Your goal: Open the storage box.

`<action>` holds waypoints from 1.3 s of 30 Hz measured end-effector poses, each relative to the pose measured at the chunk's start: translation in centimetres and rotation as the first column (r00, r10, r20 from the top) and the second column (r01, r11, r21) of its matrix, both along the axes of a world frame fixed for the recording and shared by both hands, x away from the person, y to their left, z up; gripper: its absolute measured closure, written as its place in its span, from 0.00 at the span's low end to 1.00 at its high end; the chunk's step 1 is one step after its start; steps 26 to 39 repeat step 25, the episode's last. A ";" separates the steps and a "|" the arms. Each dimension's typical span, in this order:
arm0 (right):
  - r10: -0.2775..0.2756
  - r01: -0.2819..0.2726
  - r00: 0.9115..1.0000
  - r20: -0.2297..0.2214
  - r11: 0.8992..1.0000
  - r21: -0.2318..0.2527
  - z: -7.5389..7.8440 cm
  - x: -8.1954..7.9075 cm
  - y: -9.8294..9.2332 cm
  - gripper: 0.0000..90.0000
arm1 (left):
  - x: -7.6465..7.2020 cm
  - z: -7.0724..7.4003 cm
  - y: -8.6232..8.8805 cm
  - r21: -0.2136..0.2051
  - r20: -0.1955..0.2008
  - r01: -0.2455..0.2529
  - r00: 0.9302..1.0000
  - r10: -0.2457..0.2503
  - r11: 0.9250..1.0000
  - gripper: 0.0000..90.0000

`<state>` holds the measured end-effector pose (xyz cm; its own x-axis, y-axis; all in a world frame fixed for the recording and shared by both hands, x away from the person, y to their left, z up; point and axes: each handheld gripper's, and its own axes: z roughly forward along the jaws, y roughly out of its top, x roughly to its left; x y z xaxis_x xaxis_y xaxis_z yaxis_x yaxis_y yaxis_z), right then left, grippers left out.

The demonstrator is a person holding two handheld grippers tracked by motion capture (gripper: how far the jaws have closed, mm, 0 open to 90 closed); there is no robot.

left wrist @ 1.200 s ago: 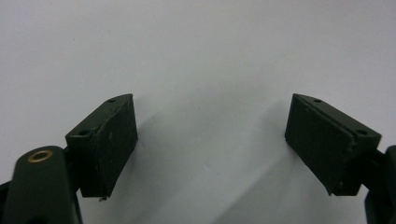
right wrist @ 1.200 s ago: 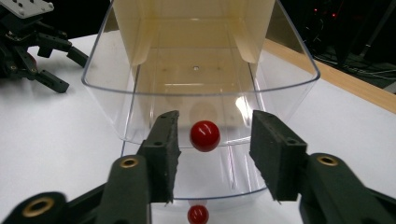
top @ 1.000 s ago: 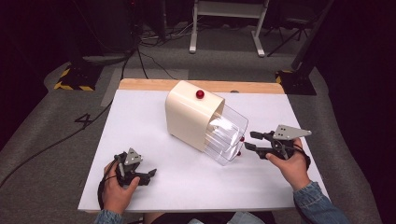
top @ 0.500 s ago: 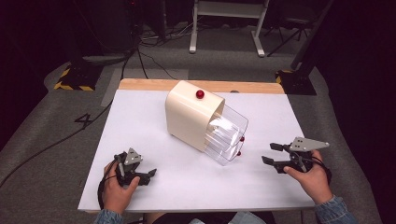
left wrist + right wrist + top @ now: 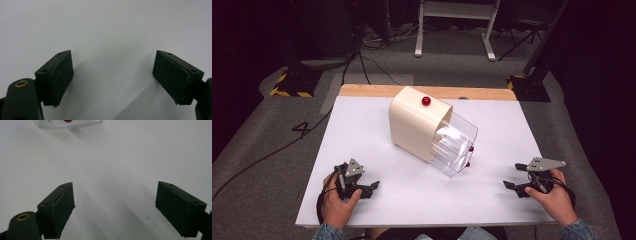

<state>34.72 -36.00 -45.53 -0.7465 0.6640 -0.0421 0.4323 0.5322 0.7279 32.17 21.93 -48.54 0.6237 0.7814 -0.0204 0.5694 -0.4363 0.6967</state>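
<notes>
left gripper: jaws spread, empty
right gripper: same, we're nearer the box, left of our jaws

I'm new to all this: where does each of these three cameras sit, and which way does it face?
High view: above the person's side, facing forward and down on the white table; both hands show.
Left gripper view: on the left gripper, facing bare tabletop.
Right gripper view: on the right gripper, facing the clear plastic drawer, shared with the high view.
</notes>
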 end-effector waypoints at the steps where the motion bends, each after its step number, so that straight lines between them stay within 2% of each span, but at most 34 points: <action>1: -0.007 0.007 1.000 -0.003 1.000 -0.007 -0.3 0.0 -0.1 0.18 | 0.0 0.0 0.0 0.000 0.000 0.000 1.000 0.000 1.000 0.19; 7: -0.035 0.035 0.999 -0.010 0.999 -0.006 -1.4 0.1 -0.6 0.18 | 0.0 0.0 0.0 -0.001 0.000 0.000 1.000 0.000 1.000 0.19; 12: -0.051 0.051 0.998 -0.023 0.998 -0.029 -2.2 -0.1 -0.8 0.16 | 0.0 0.0 0.0 0.002 0.001 0.003 1.000 -0.003 1.000 0.19; 13: -0.096 0.096 0.995 -0.033 0.995 0.000 -2.6 0.0 -1.1 0.10 | 0.0 0.0 0.0 -0.001 0.000 0.001 1.000 -0.001 1.000 0.19; 39: -0.095 0.096 0.995 -0.033 0.995 0.013 -2.7 -0.1 -1.1 0.10 | 0.0 0.0 0.0 -0.001 -0.001 0.001 1.000 -0.001 1.000 0.19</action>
